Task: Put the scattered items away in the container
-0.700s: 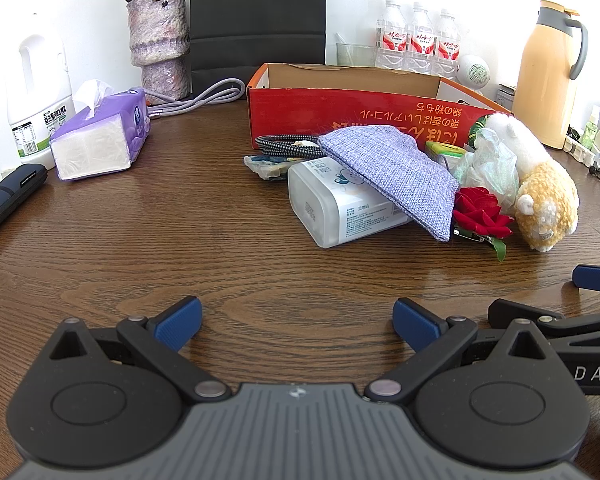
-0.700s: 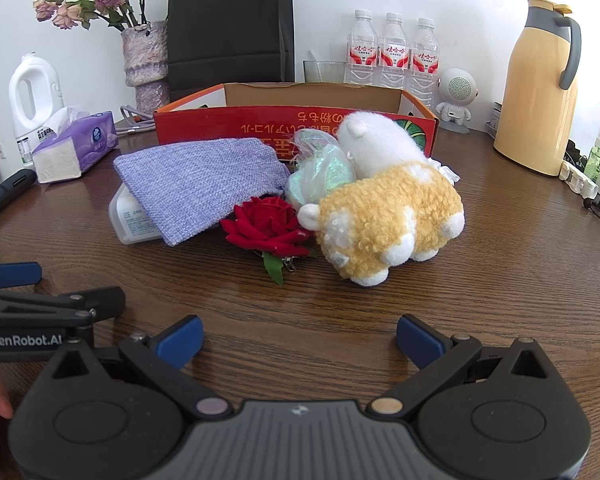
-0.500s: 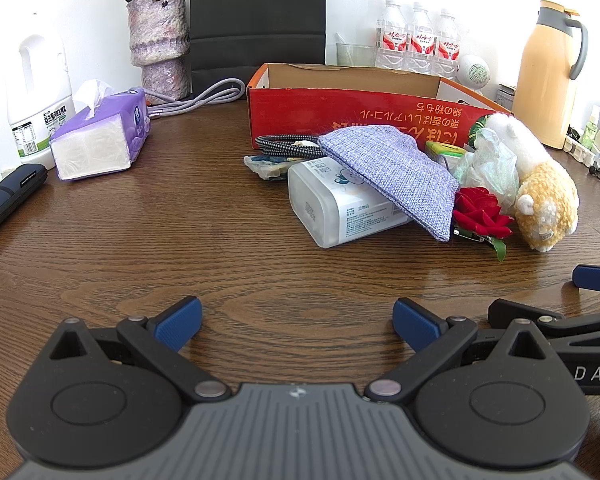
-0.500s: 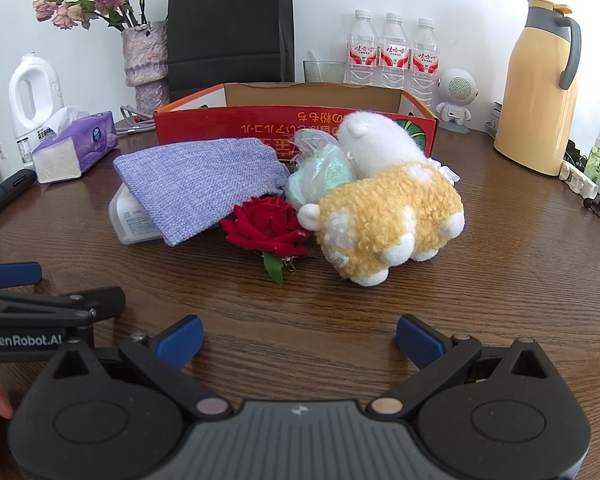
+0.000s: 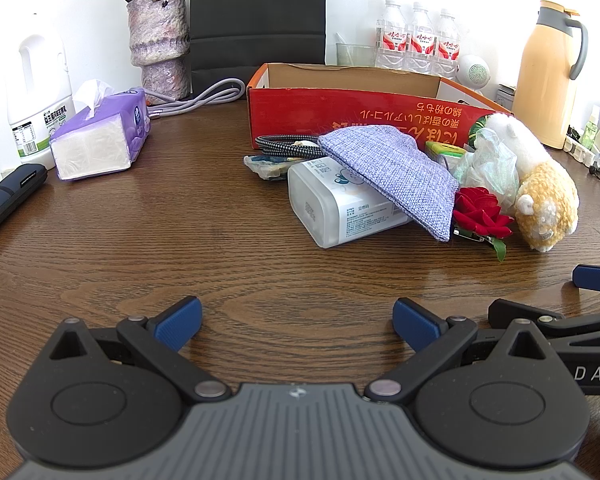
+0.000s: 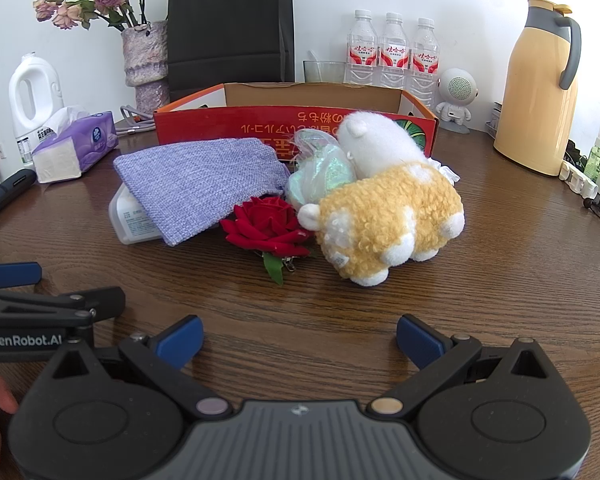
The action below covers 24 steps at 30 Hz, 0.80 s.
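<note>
Your left claw (image 5: 296,322) and your right claw (image 6: 298,340) both stand spread wide with nothing between the blue pads, low over bare bench (image 5: 180,240), side by side and well short of the pile.

The risks, as I judge them, come from how the pile is stacked. The lavender woven pouch (image 6: 204,184) lies draped over the white plastic pack (image 5: 336,212); if you pull the pack first, the pouch slides off and may drag the red rose (image 6: 266,224) that sits just beside its lower edge. The rose is small and low, with a clip under it, so wide pads could skate over it or pinch only a petal. The yellow-and-white plush sheep (image 6: 392,220) is soft and bulky; a shallow bite on its fleece may let it sag and drop short of the red cardboard box (image 6: 284,124). The crinkled clear bag (image 6: 320,172) is wedged between sheep, pouch and box, and lifting a neighbour could tip it. The braided cable (image 5: 288,145) lies against the box wall and half under the pouch; it can snag. The box is light and open-topped, so a shove from a loaded claw could push it back towards the bottles.

Count: one box, one pouch, one plastic pack, one rose, one plush sheep, one clear bag, one braided cable, a small green item (image 5: 444,149) behind the pouch. Beyond them: three water bottles (image 6: 388,52), one tissue pack (image 5: 100,136), one thermos jug (image 6: 540,88), one vase (image 6: 146,60).
</note>
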Tool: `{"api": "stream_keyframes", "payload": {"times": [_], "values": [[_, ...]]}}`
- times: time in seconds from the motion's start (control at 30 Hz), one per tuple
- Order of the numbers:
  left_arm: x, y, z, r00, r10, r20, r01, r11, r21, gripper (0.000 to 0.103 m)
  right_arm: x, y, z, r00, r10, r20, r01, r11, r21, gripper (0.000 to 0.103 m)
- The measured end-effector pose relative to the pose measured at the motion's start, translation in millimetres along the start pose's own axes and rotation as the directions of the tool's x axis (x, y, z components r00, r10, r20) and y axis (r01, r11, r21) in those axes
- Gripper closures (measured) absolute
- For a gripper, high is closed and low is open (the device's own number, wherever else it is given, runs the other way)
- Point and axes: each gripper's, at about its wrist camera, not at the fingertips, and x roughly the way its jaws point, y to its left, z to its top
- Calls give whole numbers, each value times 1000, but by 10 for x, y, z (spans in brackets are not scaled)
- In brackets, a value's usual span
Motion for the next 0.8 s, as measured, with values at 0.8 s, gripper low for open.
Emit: {"api": "stream_keyframes", "payload": {"times": [0.8], "values": [[-314, 86, 91, 979, -97, 179, 92, 995, 39, 0, -194, -136, -14, 994, 93, 49, -95, 995, 31, 5]]}}
